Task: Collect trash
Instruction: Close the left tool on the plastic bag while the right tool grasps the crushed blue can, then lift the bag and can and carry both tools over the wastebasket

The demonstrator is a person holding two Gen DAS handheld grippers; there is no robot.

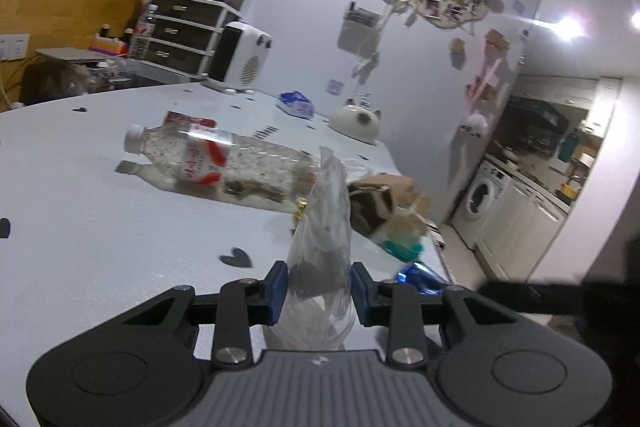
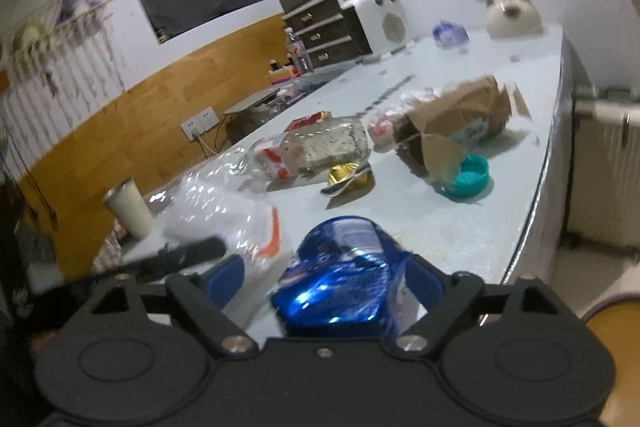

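The white tabletop [image 1: 80,211] carries most of the trash uncollected: a clear plastic bottle [image 1: 216,163] lying on its side in the middle, a torn brown paper bag [image 2: 460,115] to its right, a teal lid [image 2: 468,175] near that, and a gold foil wrapper [image 2: 348,179]. The left tongs [image 1: 319,293] are clenched on a clear plastic bag [image 1: 320,227]; the right tongs [image 2: 324,279] grasp a crushed blue wrapper [image 2: 344,275], seemingly headed for that bag. Nothing blocks the way
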